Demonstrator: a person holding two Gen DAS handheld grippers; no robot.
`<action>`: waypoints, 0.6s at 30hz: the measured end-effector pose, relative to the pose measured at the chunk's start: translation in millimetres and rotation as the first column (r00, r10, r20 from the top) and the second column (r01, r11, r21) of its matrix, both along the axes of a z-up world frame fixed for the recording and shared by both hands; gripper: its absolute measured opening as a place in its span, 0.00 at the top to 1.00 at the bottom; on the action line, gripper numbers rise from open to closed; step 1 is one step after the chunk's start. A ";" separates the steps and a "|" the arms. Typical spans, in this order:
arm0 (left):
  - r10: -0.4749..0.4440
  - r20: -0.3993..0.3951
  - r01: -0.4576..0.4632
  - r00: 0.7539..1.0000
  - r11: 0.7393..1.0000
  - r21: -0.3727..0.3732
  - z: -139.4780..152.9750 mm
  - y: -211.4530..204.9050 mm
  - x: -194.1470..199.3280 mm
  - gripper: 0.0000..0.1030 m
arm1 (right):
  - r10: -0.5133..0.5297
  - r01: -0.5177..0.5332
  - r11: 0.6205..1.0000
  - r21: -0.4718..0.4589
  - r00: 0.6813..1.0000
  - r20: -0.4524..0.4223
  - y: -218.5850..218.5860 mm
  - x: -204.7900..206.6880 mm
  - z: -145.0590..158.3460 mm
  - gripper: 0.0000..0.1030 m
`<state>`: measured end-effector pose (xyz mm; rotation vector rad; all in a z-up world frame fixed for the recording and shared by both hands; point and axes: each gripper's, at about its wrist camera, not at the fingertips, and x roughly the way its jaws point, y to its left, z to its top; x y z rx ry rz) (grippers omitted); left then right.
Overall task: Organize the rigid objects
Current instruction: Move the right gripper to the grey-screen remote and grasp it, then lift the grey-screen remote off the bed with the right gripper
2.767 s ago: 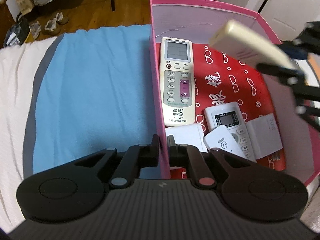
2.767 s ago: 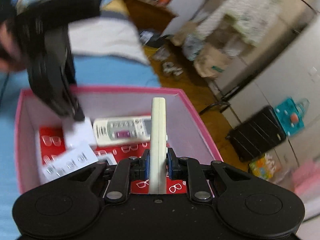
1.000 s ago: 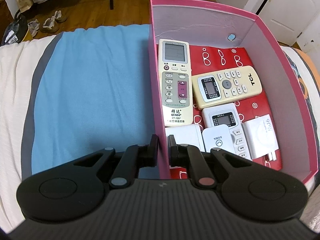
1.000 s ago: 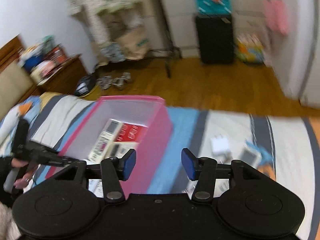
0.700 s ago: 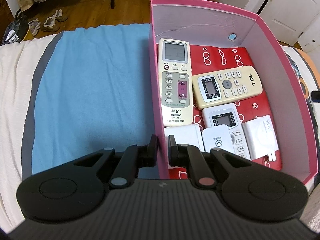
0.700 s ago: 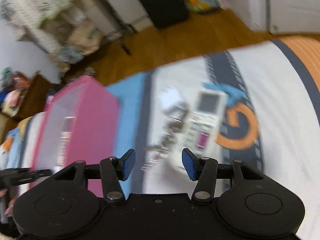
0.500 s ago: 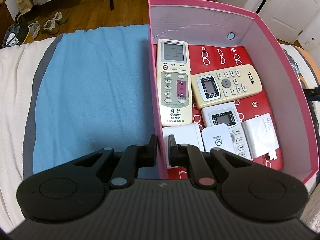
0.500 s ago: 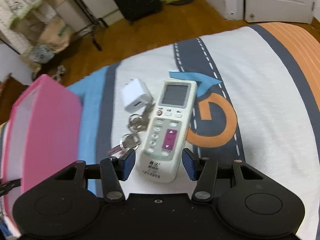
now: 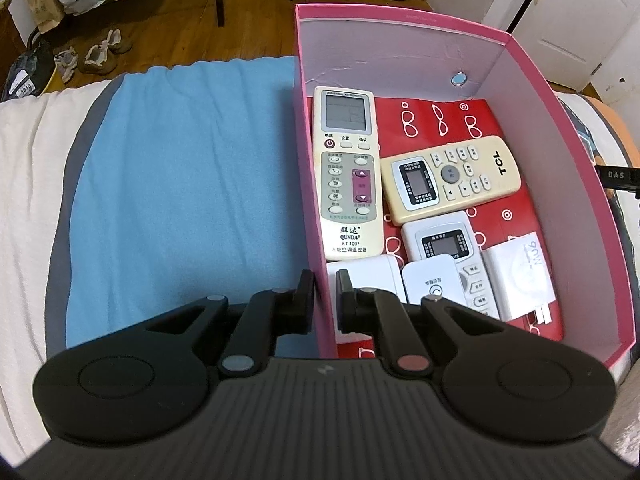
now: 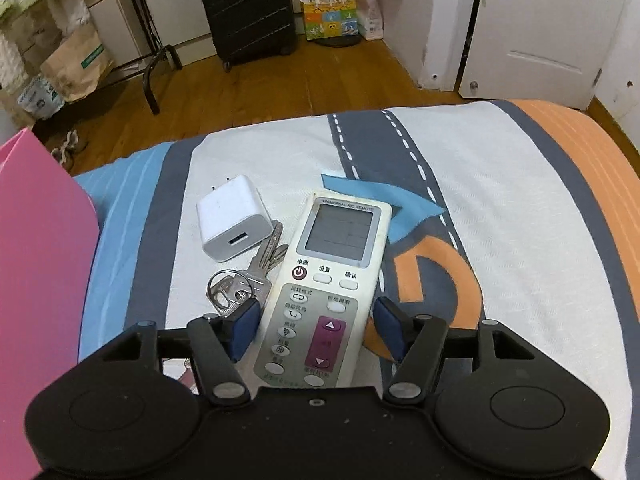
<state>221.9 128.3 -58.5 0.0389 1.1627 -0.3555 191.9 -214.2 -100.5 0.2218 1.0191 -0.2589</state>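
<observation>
My left gripper (image 9: 322,280) is shut on the left wall of the pink box (image 9: 306,168). Inside the box lie a long white QUNDA remote (image 9: 349,176), a cream TCL remote (image 9: 450,178), a smaller white remote (image 9: 448,246), a small white device (image 9: 430,282) and a white charger (image 9: 520,276). My right gripper (image 10: 316,312) hangs over the bed with its jaws opening, one blue pad on each side of a white universal remote (image 10: 332,280), neither pad pressing on it. A white plug adapter (image 10: 231,218) and a bunch of keys (image 10: 244,280) lie left of that remote.
The pink box's outer side (image 10: 40,280) rises at the left of the right wrist view. The bed cover has blue (image 9: 180,180), grey and orange (image 10: 580,184) patches. Beyond the bed's edge are a wooden floor, a black suitcase (image 10: 248,4), paper bags and shoes (image 9: 96,54).
My right gripper swung away from the box, sank toward the bed and now straddles the white universal remote with wider jaws. My left gripper kept its hold on the box wall.
</observation>
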 end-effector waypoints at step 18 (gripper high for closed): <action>0.025 0.033 -0.024 0.999 0.999 -0.021 2.4 3.2 -1.0 0.92 | 0.071 -0.072 0.996 0.046 0.997 0.012 2.5 -29.6 11.7 0.42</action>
